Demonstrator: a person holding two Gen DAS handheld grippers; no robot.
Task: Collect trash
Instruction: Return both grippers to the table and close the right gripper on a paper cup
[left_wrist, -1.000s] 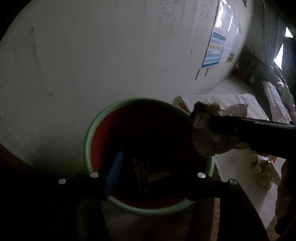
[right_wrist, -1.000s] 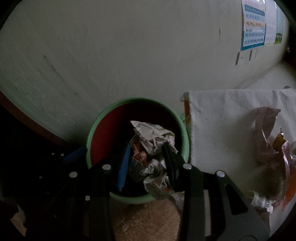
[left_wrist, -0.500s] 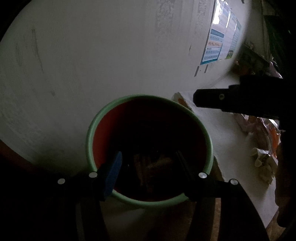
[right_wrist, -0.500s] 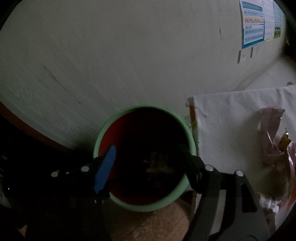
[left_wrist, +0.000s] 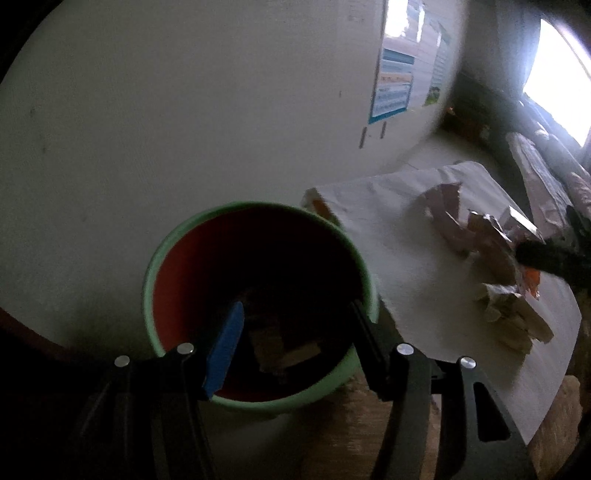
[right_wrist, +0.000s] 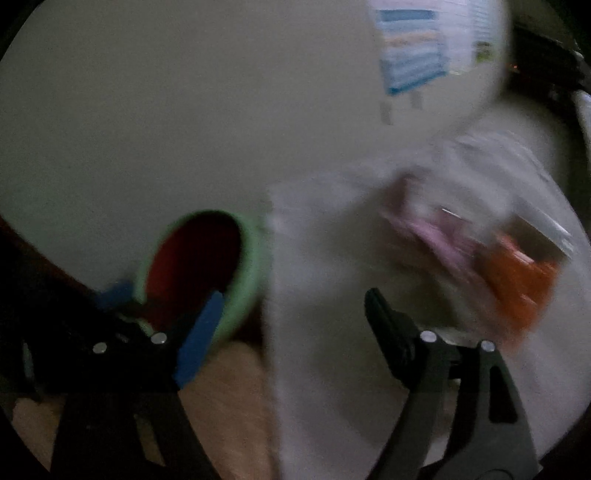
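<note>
From the left wrist view I see my left gripper held over the round bucket with the green rim and red inside, its fingers spread apart with nothing between them. The bucket stands against the pale wall, and in its dark bottom I can make out pale crumpled scraps; their exact number I cannot tell. Just beside the bucket on its right lies a white sheet-covered table, and on it, well apart from the left fingers, rest the remaining crumpled paper wrappers, pink, tan and orange. A dark fingertip of my right gripper reaches in over those wrappers from the right edge. The right wrist view is blurred: there my right gripper has its fingers opening, nothing between them, the blue-padded one in front of the green-rimmed bucket and the other over the white table. The pink and orange wrappers lie ahead of the fingers, to the right, not touched. A blue-and-white poster hangs on the wall.
</note>
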